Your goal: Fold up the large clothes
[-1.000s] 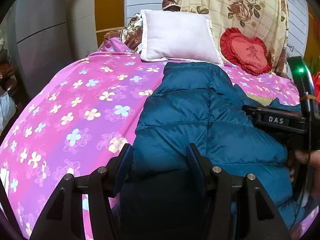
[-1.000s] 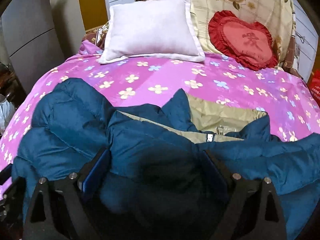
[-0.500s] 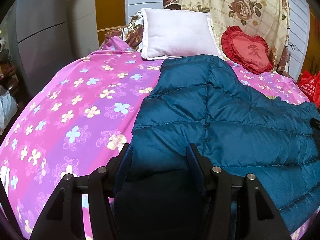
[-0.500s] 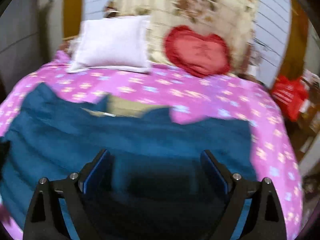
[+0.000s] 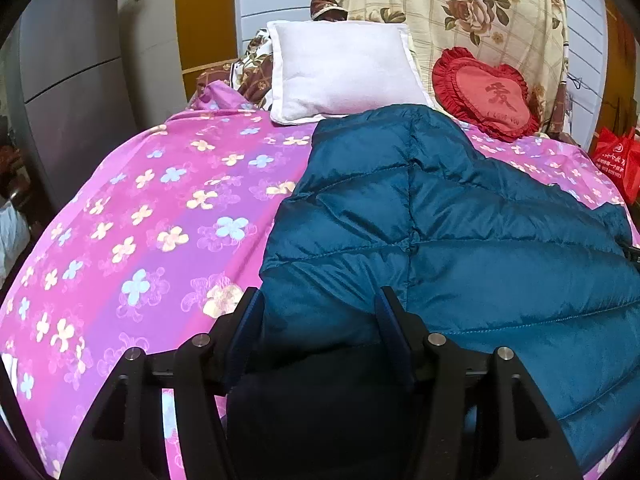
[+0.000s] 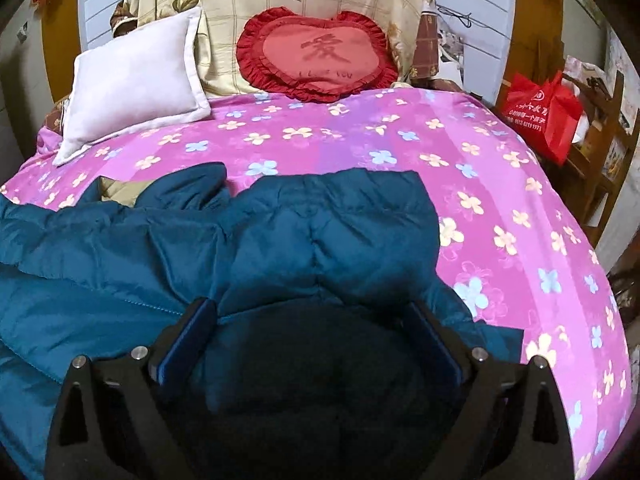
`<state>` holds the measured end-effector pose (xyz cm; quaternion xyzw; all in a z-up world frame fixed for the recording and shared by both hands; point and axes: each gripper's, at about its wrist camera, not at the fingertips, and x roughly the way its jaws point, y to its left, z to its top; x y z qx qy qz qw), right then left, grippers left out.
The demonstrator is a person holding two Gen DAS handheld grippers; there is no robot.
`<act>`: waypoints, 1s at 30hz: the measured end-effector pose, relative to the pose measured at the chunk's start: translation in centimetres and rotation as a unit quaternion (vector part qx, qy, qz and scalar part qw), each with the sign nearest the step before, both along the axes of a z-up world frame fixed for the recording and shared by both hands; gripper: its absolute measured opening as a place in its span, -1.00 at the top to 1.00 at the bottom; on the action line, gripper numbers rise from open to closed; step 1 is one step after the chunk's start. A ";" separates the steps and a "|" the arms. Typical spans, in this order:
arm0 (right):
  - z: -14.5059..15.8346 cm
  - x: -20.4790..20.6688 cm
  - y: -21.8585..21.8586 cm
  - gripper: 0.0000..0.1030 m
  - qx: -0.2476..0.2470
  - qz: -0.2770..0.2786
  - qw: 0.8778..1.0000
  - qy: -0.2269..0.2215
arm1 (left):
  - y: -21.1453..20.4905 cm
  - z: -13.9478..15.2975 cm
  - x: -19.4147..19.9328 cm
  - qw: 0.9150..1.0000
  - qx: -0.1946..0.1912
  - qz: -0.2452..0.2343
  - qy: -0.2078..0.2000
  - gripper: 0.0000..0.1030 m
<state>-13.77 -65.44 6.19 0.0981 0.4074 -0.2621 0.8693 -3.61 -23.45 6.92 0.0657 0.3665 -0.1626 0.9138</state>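
Now the left gripper [image 5: 320, 312] is opening around the jacket's [image 5: 460, 232] near hem. Rightward, the right gripper [image 6: 312, 332] is straddling jacket fabric; whether it pinches is unclear.

The right gripper [image 6: 310, 334] hangs low over a teal down jacket [image 6: 280, 240] spread on the bed's pink flowered sheet [image 6: 500, 200], its fingers [image 6: 188, 334] set wide with puffy fabric bunched between them. A beige lining shows at the jacket's far left. Behind lie a white pillow [image 6: 136, 84] and a red heart-shaped cushion [image 6: 320, 54]. A red shopping bag [image 6: 540, 114] sits beside the bed.
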 end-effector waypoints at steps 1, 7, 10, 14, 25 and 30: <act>0.2 -0.1 0.2 -0.88 0.001 -0.001 1.000 0.001 | 0.1 0.0 0.0 1.000 0.000 0.000 0.001 0.22; 3.1 -3.6 2.1 -0.88 0.012 0.019 1.000 -0.014 | 0.3 0.0 -0.3 1.000 -0.005 0.006 0.007 0.22; 4.0 -5.8 3.0 -0.88 0.006 0.030 0.999 -0.011 | 0.4 -0.1 -0.4 1.000 -0.007 0.010 0.009 0.21; 3.5 -7.8 2.9 -0.88 -0.002 0.025 1.000 -0.005 | 0.3 -0.3 -0.6 1.000 -0.004 0.014 0.005 0.13; 1.9 -9.7 1.1 -0.96 0.041 -0.002 0.999 0.000 | 1.0 -0.5 -0.1 0.999 -0.024 0.023 0.030 -0.01; 4.7 -11.7 2.8 -0.96 -0.011 0.005 0.999 -0.052 | 0.7 -0.4 -0.7 0.999 -0.015 0.028 0.021 -0.01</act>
